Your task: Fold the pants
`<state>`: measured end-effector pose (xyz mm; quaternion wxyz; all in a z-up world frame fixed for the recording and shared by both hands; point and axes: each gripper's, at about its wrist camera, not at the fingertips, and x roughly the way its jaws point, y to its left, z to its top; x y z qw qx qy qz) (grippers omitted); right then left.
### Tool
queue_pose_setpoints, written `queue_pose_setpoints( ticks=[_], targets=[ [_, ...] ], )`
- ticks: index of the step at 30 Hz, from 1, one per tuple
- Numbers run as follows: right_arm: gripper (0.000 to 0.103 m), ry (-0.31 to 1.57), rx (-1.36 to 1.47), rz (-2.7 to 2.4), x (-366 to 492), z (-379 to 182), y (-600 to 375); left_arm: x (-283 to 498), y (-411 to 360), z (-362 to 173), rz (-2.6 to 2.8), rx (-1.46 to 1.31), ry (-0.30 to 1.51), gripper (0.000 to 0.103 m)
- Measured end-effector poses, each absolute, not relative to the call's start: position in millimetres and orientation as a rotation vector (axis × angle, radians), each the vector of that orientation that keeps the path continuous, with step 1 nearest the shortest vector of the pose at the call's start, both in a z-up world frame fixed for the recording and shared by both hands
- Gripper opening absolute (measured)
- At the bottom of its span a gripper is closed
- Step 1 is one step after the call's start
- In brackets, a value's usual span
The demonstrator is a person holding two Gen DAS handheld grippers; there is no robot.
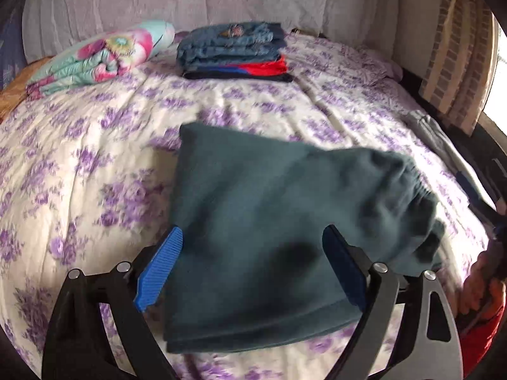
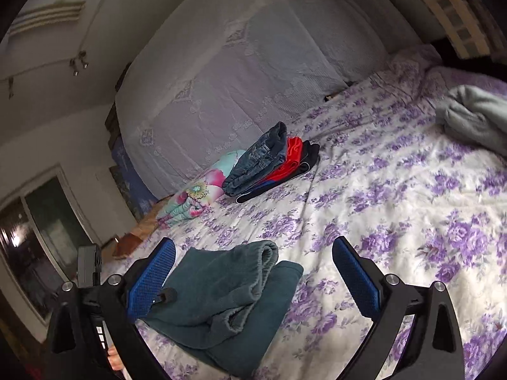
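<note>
Dark teal pants [image 1: 269, 190] lie folded on the purple-flowered bedsheet [image 1: 79, 158], their elastic waistband bunched at the right. My left gripper [image 1: 253, 230] hovers low over their near half, open, its blue pads wide apart; the left pad sits at the pants' left edge and the right pad over the cloth. In the right wrist view the same pants [image 2: 221, 300] lie at the near left, waistband doubled over on top. My right gripper [image 2: 253, 242] is open above the bed, with nothing pinched; its left pad overlaps the pants' edge and its right pad is over bare sheet.
A stack of folded clothes [image 1: 234, 50], jeans on red and black pieces, rests near the draped headboard. A rolled flowered blanket [image 1: 104, 53] lies to its left. A grey garment [image 2: 475, 117] is crumpled at the far right. A person's hand [image 1: 478, 278] shows at the right edge.
</note>
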<state>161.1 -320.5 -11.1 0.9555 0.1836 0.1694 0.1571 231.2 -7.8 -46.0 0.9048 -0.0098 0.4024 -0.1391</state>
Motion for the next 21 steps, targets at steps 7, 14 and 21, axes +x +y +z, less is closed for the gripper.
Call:
queue_pose_setpoints(
  ticks=[7, 14, 21],
  targets=[
    [0.099, 0.653, -0.029, 0.086, 189, -29, -260, 230, 39, -61, -0.397, -0.241, 0.868, 0.092],
    [0.099, 0.716, 0.081, 0.100, 168, -38, -288, 226, 45, -61, -0.439, -0.288, 0.852, 0.095],
    [0.099, 0.569, 0.066, 0.124, 197, 18, -264, 248, 48, -27, -0.349, -0.217, 0.820, 0.098]
  ],
)
